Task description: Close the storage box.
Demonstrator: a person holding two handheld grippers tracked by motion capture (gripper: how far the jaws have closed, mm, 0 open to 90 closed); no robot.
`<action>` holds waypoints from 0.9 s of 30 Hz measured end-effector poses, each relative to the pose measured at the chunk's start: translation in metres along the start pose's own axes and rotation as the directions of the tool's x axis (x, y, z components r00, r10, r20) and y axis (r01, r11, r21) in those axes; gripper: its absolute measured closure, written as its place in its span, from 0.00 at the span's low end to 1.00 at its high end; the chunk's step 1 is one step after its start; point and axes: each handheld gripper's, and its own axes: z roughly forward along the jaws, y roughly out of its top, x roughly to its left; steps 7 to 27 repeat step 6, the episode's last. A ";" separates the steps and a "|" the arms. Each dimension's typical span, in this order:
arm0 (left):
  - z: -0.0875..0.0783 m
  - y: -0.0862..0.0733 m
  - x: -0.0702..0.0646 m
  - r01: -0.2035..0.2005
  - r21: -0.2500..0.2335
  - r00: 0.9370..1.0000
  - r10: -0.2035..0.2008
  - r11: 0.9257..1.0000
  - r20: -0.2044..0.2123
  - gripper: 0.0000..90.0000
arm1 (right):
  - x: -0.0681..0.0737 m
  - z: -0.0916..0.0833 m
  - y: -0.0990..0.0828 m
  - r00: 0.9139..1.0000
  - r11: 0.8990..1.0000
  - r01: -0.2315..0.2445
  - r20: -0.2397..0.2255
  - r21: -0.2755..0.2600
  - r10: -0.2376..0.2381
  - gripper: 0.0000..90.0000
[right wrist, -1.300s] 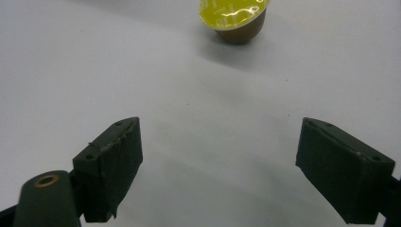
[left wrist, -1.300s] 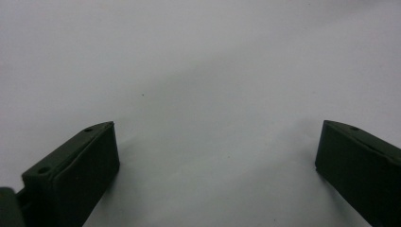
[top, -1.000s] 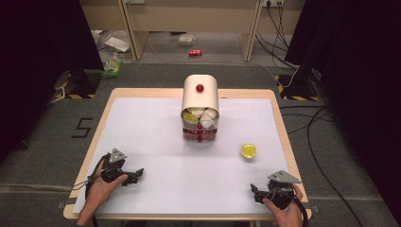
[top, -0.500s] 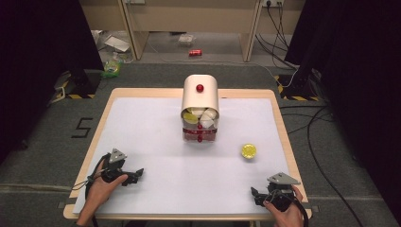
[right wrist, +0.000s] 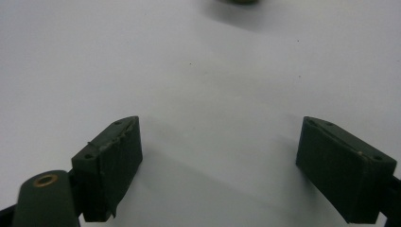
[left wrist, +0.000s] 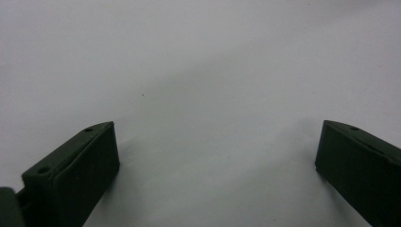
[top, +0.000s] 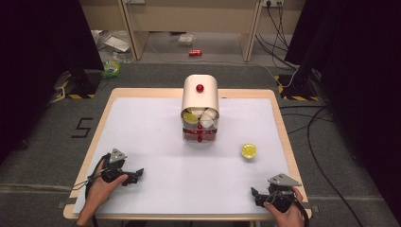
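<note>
Nothing looks started. The left gripper (top: pixel 135 175) and right gripper (top: pixel 257 196) rest on the near edge of the counter (top: pixel 156 142), jaws wide and empty. A container (top: pixel 200 108) stands mid-counter; a yellow fruit (top: pixel 248 151) lies near it, untouched.

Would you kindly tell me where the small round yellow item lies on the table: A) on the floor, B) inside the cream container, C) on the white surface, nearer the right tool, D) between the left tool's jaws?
C: the yellow item sits alone on the white table surface, right of the cream container and closer to the right tool.
</note>
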 end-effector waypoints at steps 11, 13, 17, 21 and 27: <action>0.000 0.000 0.000 0.000 0.000 1.000 0.000 1.000 0.000 0.00 | 0.000 0.000 -0.001 1.000 1.000 0.001 -0.003 -0.001 -0.002 0.17; 0.000 0.000 0.000 0.000 0.000 1.000 0.000 1.000 0.000 0.00 | 0.000 0.000 -0.001 1.000 1.000 0.001 -0.003 -0.001 -0.002 0.17; 0.000 0.000 0.000 0.000 0.000 1.000 0.000 1.000 0.000 0.00 | 0.000 0.000 -0.001 1.000 1.000 0.001 -0.003 -0.001 -0.002 0.17; 0.000 0.000 0.000 0.000 0.000 1.000 0.000 1.000 0.000 0.00 | 0.000 0.000 -0.001 1.000 1.000 0.001 -0.003 -0.001 -0.002 0.17; 0.000 0.000 0.000 0.000 0.000 1.000 0.000 1.000 0.000 0.00 | 0.000 0.000 -0.001 1.000 1.000 0.001 -0.003 -0.001 -0.002 0.17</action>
